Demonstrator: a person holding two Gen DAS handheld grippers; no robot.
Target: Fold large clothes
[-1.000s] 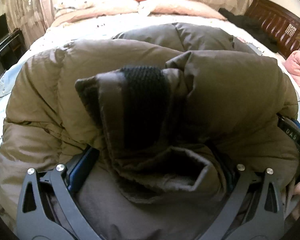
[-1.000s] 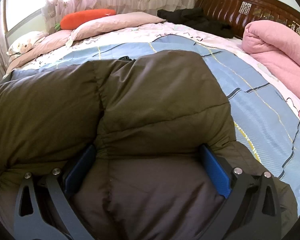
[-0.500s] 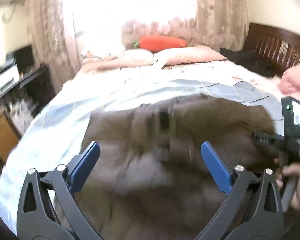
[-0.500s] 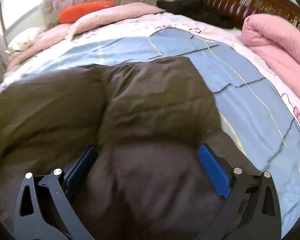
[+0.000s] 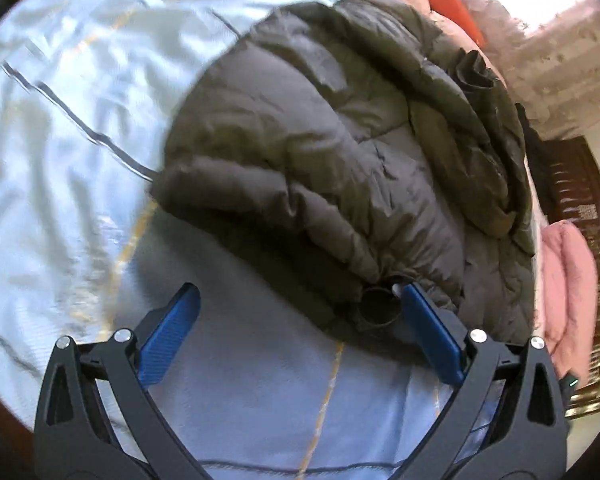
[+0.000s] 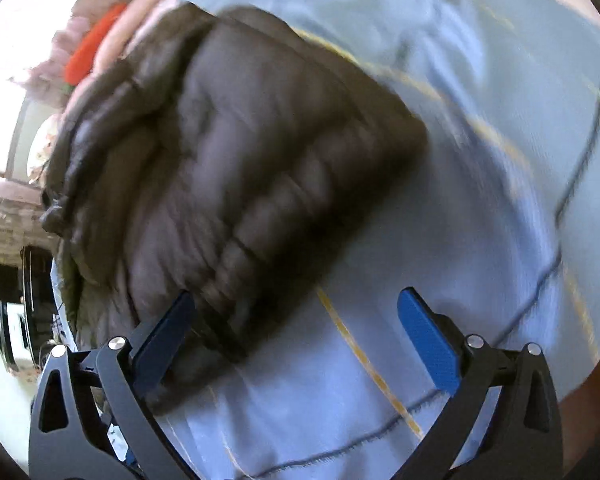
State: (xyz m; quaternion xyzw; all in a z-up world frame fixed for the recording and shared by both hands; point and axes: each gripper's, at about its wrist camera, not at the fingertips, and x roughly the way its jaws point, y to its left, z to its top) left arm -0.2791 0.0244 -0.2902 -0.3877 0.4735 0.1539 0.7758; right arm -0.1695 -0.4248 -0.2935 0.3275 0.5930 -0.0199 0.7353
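Observation:
An olive-brown padded jacket (image 5: 340,152) lies folded in a thick bundle on the light blue bedsheet (image 5: 60,120). My left gripper (image 5: 296,320) is open and empty over bare sheet, just short of the bundle's near edge; its right pad (image 5: 428,332) sits beside a round sleeve opening (image 5: 380,308). In the right wrist view the same jacket (image 6: 240,168) appears blurred. My right gripper (image 6: 300,324) is open with nothing between its fingers, its left pad (image 6: 160,344) close against the bundle's near corner.
The blue sheet (image 6: 480,200) with yellow and grey lines spreads around the jacket. A folded pink quilt (image 5: 568,280) and dark wooden headboard (image 5: 580,184) lie to the right. An orange carrot-shaped cushion (image 5: 448,0) and pink pillows sit by the curtained window. Dark furniture (image 6: 24,304) stands beside the bed.
Both grippers have let go of the jacket and pulled back and tilted steeply. The jacket now lies as a folded bundle ahead of them instead of filling the space between the fingers.

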